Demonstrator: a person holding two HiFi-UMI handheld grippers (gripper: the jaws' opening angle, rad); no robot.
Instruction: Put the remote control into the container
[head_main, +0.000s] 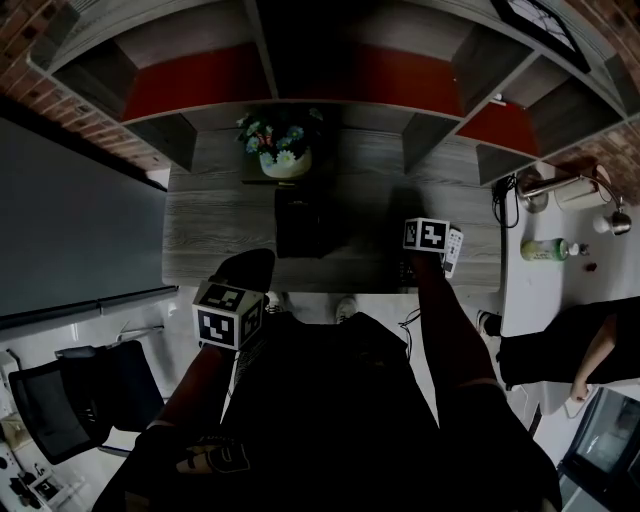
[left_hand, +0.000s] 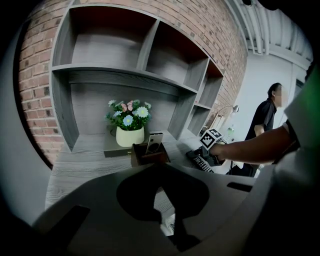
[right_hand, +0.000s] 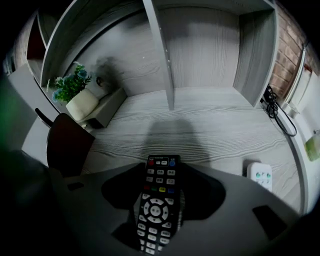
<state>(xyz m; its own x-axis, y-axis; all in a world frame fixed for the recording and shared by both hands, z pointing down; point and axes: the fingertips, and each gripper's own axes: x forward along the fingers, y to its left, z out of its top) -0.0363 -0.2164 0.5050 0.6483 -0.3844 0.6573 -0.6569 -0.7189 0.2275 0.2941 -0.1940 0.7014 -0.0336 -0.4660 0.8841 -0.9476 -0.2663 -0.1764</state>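
Here the right gripper (right_hand: 159, 202) points steeply down at the grey wooden desk (right_hand: 215, 125), with its jaws spread wide on either side of the black remote control (right_hand: 160, 172). The remote lies on the desk between them, buttons up, its top end toward 12 o'clock in the right gripper view. The pads stand close to its sides but do not appear to press on it, so it is not gripped.

The container (head_main: 298, 222), a dark open box, sits at the middle of the desk. In the head view the remote and the right gripper are at 3 o'clock from it, apart from it. A flat pale device (left_hand: 155, 142) stands upright inside the box. A flower pot (head_main: 285, 160) stands just beyond the container at 12 o'clock. A white remote (right_hand: 260, 176) lies at 3 o'clock of the black one, near it but not touching.

The left gripper (left_hand: 161, 192) hangs off the desk's front edge at 7 o'clock of the container. Its jaws are closed together with nothing in them.
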